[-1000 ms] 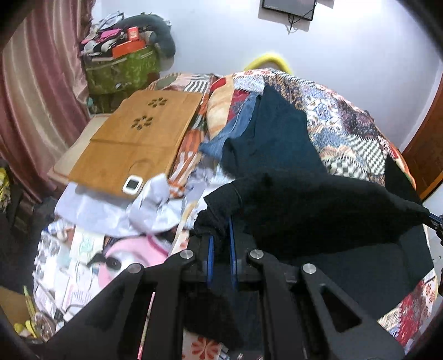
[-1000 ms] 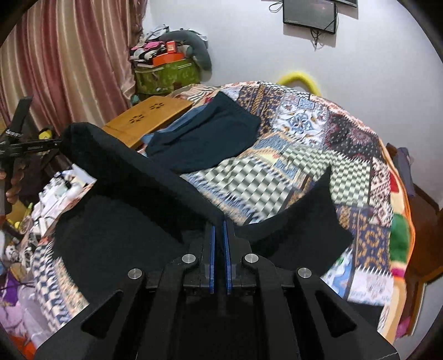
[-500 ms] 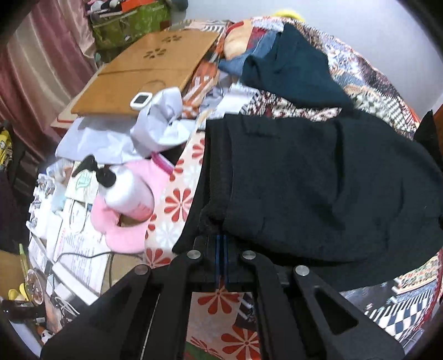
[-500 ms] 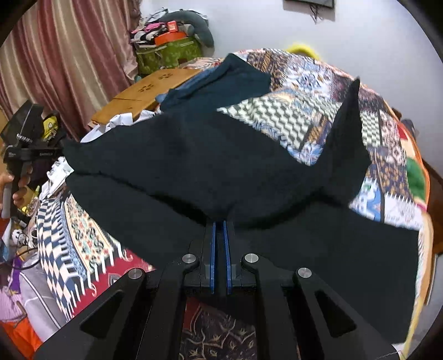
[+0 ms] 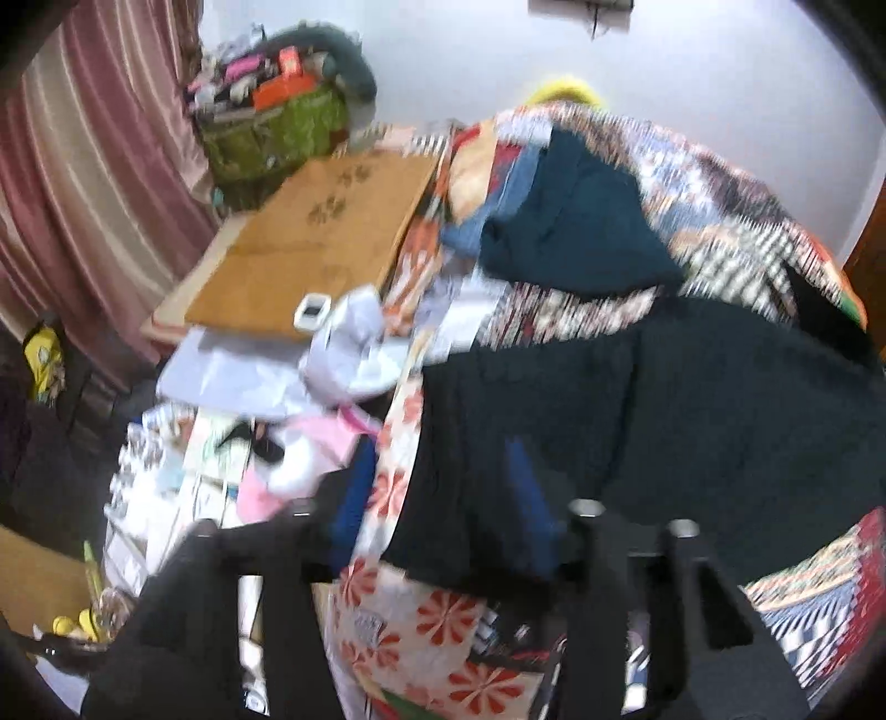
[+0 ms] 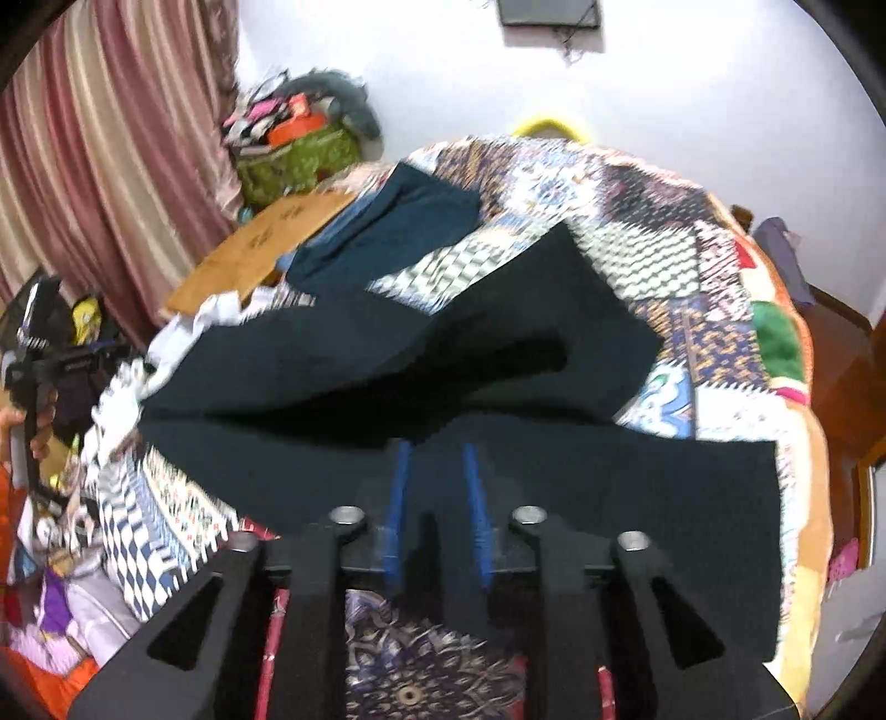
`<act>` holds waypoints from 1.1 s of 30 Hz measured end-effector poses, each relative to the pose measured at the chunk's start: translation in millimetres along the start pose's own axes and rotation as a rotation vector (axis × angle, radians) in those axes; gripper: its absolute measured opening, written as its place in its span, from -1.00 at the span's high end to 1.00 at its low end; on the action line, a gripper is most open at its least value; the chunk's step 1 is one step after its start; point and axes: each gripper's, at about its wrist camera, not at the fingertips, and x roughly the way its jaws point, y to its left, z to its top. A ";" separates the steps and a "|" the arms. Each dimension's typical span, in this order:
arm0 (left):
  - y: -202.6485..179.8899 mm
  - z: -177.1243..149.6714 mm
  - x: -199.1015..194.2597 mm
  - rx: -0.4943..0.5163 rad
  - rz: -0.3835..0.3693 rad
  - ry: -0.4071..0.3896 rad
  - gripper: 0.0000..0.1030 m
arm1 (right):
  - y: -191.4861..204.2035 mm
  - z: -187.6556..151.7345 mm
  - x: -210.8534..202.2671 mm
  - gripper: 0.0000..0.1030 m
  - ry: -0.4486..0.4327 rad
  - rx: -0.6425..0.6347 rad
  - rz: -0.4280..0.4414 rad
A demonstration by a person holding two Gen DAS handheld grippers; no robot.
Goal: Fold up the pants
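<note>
Black pants lie folded across the bed's near edge; both grippers gape, jaws released; next, regrasp for another fold.

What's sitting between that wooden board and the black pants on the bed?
In the left wrist view, crumpled white cloth and a strip of patterned bedspread lie between the wooden board and the black pants.

Place: home bedroom
Bed: patchwork quilt cover, clothes strewn on it
Window side: pink striped curtain
Corner: green bag piled with stuff
Beside bed: wooden lap table, papers, bottles clutter
Wall: white, dark screen mounted
</note>
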 end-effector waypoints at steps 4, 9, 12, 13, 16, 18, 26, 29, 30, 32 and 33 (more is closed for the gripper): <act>-19.8 23.4 -7.6 0.035 -0.023 -0.050 -0.36 | -13.5 21.2 -4.8 -0.03 -0.042 0.025 -0.050; -52.6 51.8 4.3 0.075 -0.049 -0.063 -0.80 | -31.1 51.6 9.5 -0.33 -0.049 0.036 -0.067; -71.2 65.8 22.0 0.085 -0.076 -0.037 -0.82 | -36.0 67.3 27.7 -0.33 -0.027 0.033 -0.052; -76.1 68.9 27.9 0.085 -0.083 -0.028 -0.82 | -37.5 72.8 35.7 -0.33 -0.017 0.030 -0.049; -91.1 81.0 49.5 0.077 -0.105 0.004 -0.82 | -43.0 90.2 68.1 -0.33 0.023 0.029 -0.036; -100.9 88.0 66.5 0.077 -0.114 0.024 -0.82 | -48.8 100.2 85.3 -0.33 0.049 0.034 -0.023; -125.3 99.7 116.0 0.125 -0.113 0.087 -0.82 | -66.4 132.4 180.2 -0.33 0.197 0.059 0.010; -131.2 97.0 128.7 0.145 -0.106 0.103 -0.82 | -77.0 135.8 218.9 -0.33 0.270 0.087 0.016; -132.6 96.5 132.0 0.150 -0.104 0.108 -0.82 | -79.3 135.6 228.6 -0.32 0.289 0.102 0.022; -135.4 94.9 138.6 0.156 -0.104 0.120 -0.82 | -81.3 132.0 246.2 -0.15 0.324 0.118 0.031; -136.5 94.0 140.7 0.157 -0.108 0.126 -0.82 | -80.4 129.1 253.4 0.03 0.341 0.114 0.031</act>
